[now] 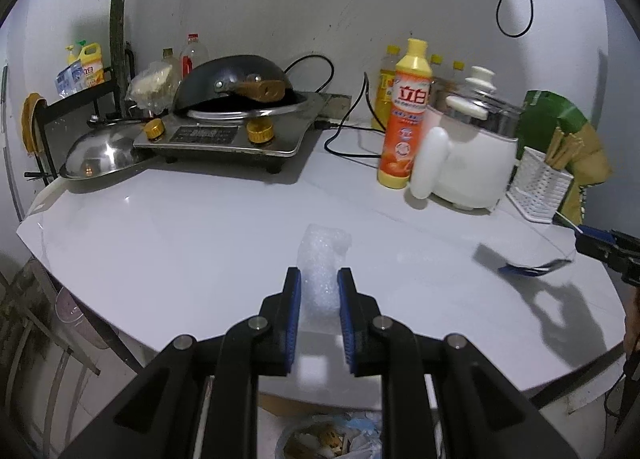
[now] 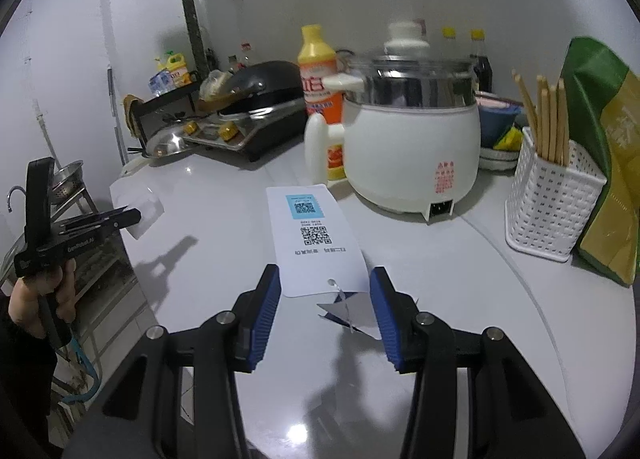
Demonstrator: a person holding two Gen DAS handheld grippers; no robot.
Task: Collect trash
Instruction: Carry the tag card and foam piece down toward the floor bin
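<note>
My left gripper [image 1: 319,279] is shut on a white foam wrap piece [image 1: 322,259], held just above the white counter's front edge [image 1: 160,251]. In the right wrist view it shows at the left [image 2: 136,215] with the foam [image 2: 140,211]. My right gripper [image 2: 325,285] is open around a white paper tag with QR codes [image 2: 316,239] that lies flat on the counter; a smaller tag on a string [image 2: 348,313] lies between the fingers. From the left wrist view the right gripper [image 1: 600,247] is at the far right, with the tag [image 1: 532,263].
A trash bin [image 1: 332,435] sits below the counter's front edge. On the counter stand a white electric pot [image 2: 408,139], an orange detergent bottle [image 1: 404,127], a stove with a wok [image 1: 236,123], a steel lid [image 1: 100,155], a white chopstick basket [image 2: 552,199] and a green bag [image 2: 608,163].
</note>
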